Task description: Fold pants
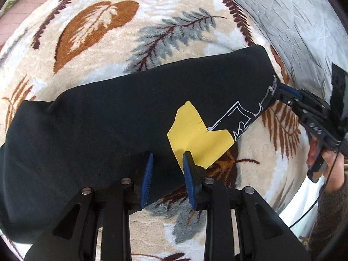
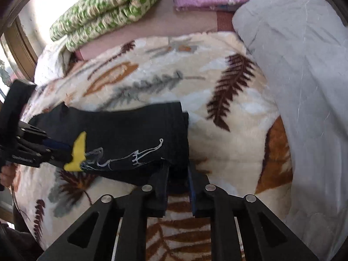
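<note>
Black pants (image 1: pixel 108 117) lie in a folded band across the leaf-patterned blanket (image 1: pixel 104 34); soft, light and limp, they will likely sag and slide unless taken by the edges. Left gripper (image 1: pixel 167 167) sits with jaws spread over the near hem by the yellow patch (image 1: pixel 195 137), while the right gripper (image 2: pixel 178 178) pinches the far end of the fabric.

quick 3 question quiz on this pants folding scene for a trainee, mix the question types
1. True or false: the black pants lie on a leaf-patterned blanket.
2. What colour is the patch on the pants?
3. Where does the left gripper stand? A) at the near edge by the patch B) on the grey quilt C) off the bed

Key: 1 true; 2 yellow; 3 A
</note>
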A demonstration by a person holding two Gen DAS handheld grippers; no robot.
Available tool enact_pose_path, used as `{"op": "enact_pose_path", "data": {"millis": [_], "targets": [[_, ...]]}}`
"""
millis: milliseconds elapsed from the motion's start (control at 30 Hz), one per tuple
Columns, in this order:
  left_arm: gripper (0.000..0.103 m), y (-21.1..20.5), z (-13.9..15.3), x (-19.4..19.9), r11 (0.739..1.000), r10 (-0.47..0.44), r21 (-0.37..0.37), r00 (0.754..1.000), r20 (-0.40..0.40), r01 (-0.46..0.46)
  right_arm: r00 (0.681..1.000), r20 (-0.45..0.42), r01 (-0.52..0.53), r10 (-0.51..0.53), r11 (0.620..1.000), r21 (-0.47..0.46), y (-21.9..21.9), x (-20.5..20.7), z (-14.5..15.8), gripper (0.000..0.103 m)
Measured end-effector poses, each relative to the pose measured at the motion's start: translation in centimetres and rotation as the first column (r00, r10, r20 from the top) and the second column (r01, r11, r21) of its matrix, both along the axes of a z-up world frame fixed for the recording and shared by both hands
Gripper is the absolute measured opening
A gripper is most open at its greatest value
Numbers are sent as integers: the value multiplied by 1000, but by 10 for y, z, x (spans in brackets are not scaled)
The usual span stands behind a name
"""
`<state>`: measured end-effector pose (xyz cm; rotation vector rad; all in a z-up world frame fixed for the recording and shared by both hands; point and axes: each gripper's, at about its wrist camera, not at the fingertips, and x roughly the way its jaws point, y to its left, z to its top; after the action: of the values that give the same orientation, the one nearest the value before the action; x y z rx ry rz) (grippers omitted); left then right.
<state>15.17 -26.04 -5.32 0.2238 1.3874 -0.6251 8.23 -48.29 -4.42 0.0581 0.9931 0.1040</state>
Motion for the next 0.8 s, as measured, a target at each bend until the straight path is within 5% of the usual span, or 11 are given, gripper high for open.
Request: {"op": "enact_pose_path", "data": {"millis": [100,233,300,433,567,800], "targets": [[26,5,6,-6,995,77,-54,995,-59,-80,999,6,53,-53,996,68,-12,-6,3,35],[27,8,11,-26,961,159,-190,964,-214,-201,996,13,87,-89,988,127,-22,-20,25,36],[39,5,9,-38,933,213,-226,937,-278,-280,993,34,106,-114,977,183,-30,-29,38,36],[39,-6,-1,-46,809,336,-312,827,-451,-499,979,13,188,-205,918,349,-47,-34,52,57],[39,-19,-15,-48,662,422,-334,702,-573,-671,974,-64,223,-217,870,441,-52,-24,41,58],[39,-45,-28,-43,531,475,-344,608,-636,-775,962,-108,269,-251,802,533,-65,-11,17,58]]}}
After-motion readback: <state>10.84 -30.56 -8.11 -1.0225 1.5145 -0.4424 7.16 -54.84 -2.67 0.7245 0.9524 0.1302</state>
